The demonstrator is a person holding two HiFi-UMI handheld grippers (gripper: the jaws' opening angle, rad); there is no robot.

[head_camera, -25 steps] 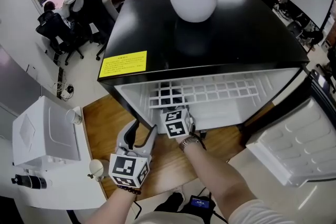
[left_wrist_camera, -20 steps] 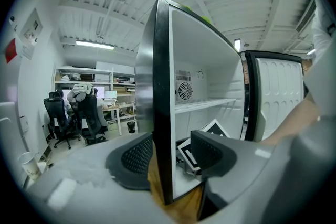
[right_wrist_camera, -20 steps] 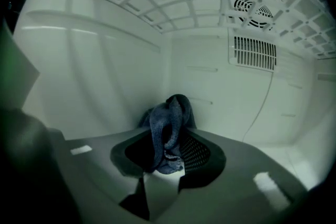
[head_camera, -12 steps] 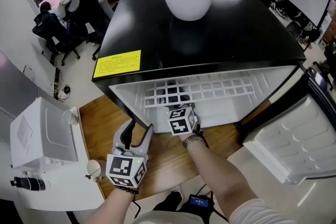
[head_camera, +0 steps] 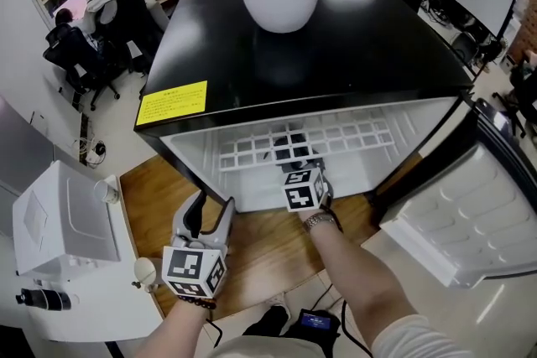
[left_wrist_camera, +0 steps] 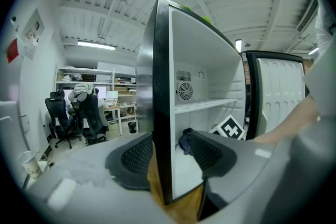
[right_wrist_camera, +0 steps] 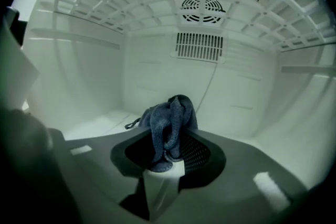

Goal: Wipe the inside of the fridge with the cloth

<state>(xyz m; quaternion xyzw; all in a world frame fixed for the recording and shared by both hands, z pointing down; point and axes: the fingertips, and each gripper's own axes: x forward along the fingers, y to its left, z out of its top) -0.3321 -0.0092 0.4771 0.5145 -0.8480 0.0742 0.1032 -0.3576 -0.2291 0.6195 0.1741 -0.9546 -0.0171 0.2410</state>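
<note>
**Cloth is inside the fridge, wipe under way**

The right tongs (right_wrist_camera: 168, 152) are clamped on a bunched dark blue cloth (right_wrist_camera: 170, 120), and they're well inside the white cavity of the fridge (head_camera: 377, 46). They sit under the fridge's wire shelf (head_camera: 252, 151) and short of its vented rear wall (right_wrist_camera: 199, 50). The fridge door (head_camera: 470, 214) hangs wide open to the fridge's right.

The left tongs (left_wrist_camera: 168, 152) hover outside the fridge's front left corner, spread apart and gripping nothing.

My read is that this is the wiping step, and early in it. The cloth sits low over the fridge floor (right_wrist_camera: 94, 126), though I can't tell whether it touches. The next move calls for pressing the cloth down onto that floor and sweeping across. The clamp must stay firm so the wad doesn't slip free.
</note>
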